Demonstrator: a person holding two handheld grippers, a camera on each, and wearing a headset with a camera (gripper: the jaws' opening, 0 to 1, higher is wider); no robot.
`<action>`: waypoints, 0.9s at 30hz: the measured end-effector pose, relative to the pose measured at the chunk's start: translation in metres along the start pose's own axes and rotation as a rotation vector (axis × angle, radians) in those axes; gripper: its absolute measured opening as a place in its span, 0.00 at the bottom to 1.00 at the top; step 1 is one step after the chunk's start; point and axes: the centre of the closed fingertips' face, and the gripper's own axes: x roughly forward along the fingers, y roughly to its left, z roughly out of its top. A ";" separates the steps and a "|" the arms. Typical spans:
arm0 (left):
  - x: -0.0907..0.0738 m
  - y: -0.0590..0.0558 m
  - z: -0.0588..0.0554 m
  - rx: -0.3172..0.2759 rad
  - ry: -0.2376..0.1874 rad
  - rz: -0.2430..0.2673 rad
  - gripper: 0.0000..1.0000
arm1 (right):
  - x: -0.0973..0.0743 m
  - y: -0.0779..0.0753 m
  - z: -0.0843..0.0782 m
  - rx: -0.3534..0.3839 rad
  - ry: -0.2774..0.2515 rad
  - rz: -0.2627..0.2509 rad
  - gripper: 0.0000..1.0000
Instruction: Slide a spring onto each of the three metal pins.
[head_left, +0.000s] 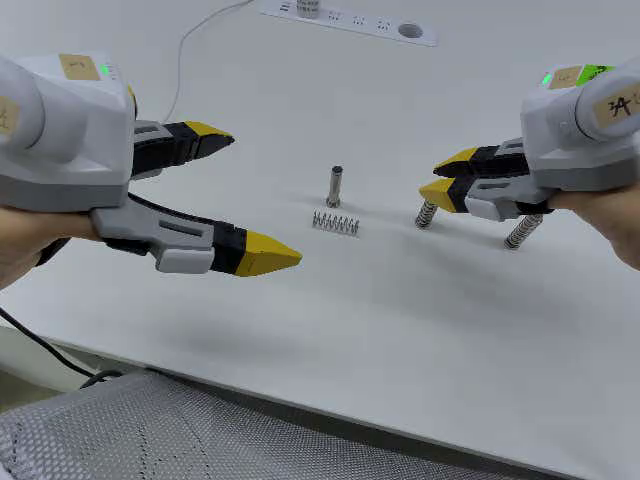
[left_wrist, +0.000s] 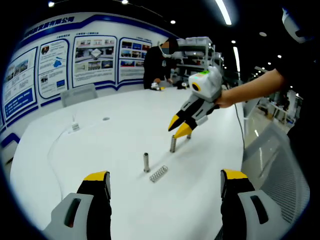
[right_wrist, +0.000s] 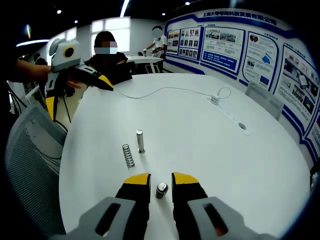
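Observation:
A bare metal pin (head_left: 335, 186) stands upright mid-table, and a loose spring (head_left: 335, 223) lies flat just in front of it. Two more pins wear springs: one (head_left: 427, 213) under my right gripper (head_left: 441, 177), another (head_left: 522, 230) to its right. The right jaws hover a little above the sprung pin (right_wrist: 161, 190), a narrow gap between them, holding nothing. My left gripper (head_left: 250, 195) is open wide, left of the bare pin (left_wrist: 146, 162) and the loose spring (left_wrist: 158, 173), and empty. The right gripper view shows the bare pin (right_wrist: 140, 141) with the spring (right_wrist: 128, 155) beside it.
A white power strip (head_left: 350, 20) and its thin cable (head_left: 180, 60) lie at the table's far side. A grey mesh chair (head_left: 150, 430) stands against the near edge. People stand by a far table (left_wrist: 160, 65).

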 end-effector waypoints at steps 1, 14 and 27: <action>0.000 0.000 0.000 0.001 -0.001 0.001 0.93 | 0.000 0.001 0.001 0.000 0.000 0.004 0.17; -0.009 0.002 -0.001 0.008 -0.011 0.016 0.93 | 0.011 0.039 0.010 -0.042 0.009 0.095 0.18; -0.020 0.010 -0.015 -0.019 -0.011 0.043 0.92 | 0.047 0.065 0.011 -0.072 0.048 0.156 0.18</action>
